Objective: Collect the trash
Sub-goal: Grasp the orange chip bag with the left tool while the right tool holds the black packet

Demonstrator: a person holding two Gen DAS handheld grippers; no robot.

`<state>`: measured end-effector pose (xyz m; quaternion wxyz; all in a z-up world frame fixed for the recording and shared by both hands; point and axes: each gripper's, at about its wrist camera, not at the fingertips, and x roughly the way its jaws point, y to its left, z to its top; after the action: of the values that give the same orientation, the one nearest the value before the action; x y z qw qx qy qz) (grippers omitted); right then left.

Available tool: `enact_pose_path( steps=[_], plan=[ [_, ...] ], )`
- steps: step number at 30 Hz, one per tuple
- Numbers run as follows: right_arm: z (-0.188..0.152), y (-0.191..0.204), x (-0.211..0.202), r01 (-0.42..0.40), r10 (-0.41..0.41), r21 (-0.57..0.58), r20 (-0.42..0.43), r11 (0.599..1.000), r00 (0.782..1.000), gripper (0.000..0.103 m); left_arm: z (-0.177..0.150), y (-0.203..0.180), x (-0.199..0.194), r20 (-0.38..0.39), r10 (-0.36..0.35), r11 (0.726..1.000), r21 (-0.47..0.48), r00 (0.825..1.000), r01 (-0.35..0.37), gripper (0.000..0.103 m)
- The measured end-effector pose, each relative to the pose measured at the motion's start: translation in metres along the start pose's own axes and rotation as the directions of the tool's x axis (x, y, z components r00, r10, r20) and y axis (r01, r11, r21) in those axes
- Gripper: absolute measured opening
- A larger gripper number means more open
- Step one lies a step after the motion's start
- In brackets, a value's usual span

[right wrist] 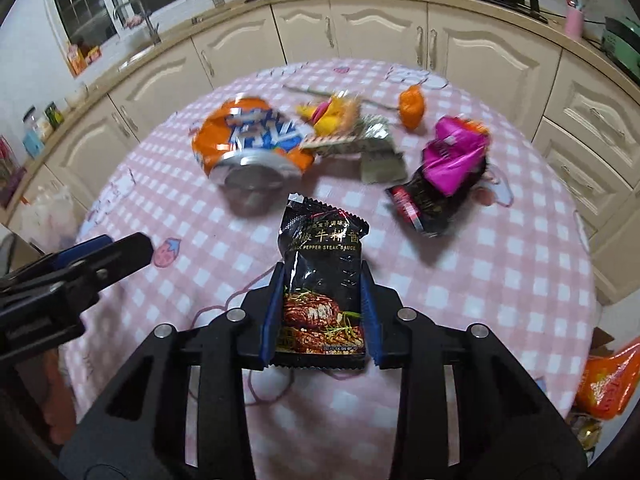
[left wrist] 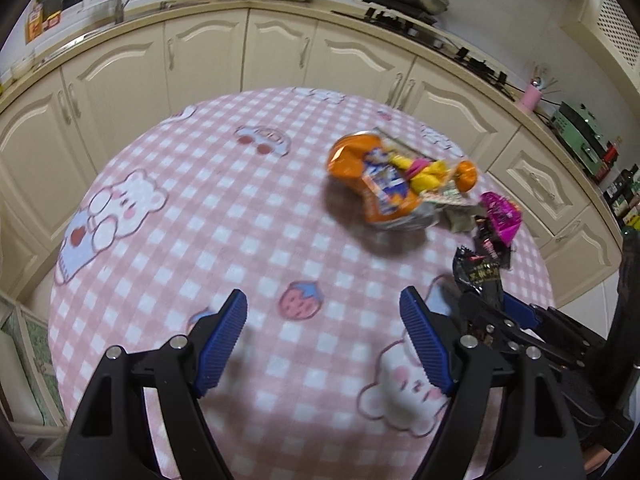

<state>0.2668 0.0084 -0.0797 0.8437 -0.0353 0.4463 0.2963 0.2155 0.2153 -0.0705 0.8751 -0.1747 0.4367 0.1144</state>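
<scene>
Right gripper (right wrist: 320, 308): jaws clenched on black steak sauce packet (right wrist: 324, 276), held above the checked counter (right wrist: 500, 288). Crushed orange can (right wrist: 248, 148) lies beyond the packet; magenta wrapper (right wrist: 452, 156) right of the can. Left gripper (left wrist: 320, 344): jaws released, nothing between them.

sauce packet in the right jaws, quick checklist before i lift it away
1. Sauce packet between the right gripper pads: ok, it sits centred in the jaws.
2. Pads pressing firmly on it: cannot tell.
3. Packet clear of the crushed can and the pink wrapper: ok, checked cloth shows between them.
4. Left gripper out of the way: ok, jaws open and empty, off to the side.
5. Trash left on the table afterwards: not ok, the can, wrappers and an orange scrap remain.
6. Bin location: cannot tell.
</scene>
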Motion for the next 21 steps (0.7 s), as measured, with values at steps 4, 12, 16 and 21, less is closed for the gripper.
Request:
enact_pose_path(
  steps=[4, 12, 16, 21],
  plan=[
    [0.013, -0.015, -0.020, -0.037, 0.036, 0.038, 0.039, 0.999, 0.999, 0.035, 0.020, -0.010, 0.001, 0.020, -0.018, 1.000, 0.004, 1.000, 0.017, 0.078],
    [0.042, -0.046, -0.038, -0.061, 0.045, 0.105, 0.144, 0.993, 0.989, 0.036, 0.076, -0.007, 0.046, -0.060, -0.049, 0.997, -0.059, 0.997, 0.045, 0.080],
    [0.050, -0.051, -0.035, -0.062, 0.045, 0.108, 0.146, 0.992, 0.988, 0.036, 0.087, -0.004, 0.084, -0.121, -0.052, 0.995, -0.090, 0.991, 0.041, 0.060],
    [0.048, -0.056, -0.032, -0.062, 0.046, 0.115, 0.140, 0.991, 0.989, 0.036, 0.085, 0.002, 0.092, -0.152, -0.096, 0.991, -0.107, 0.984, 0.081, 0.041]
  ],
)
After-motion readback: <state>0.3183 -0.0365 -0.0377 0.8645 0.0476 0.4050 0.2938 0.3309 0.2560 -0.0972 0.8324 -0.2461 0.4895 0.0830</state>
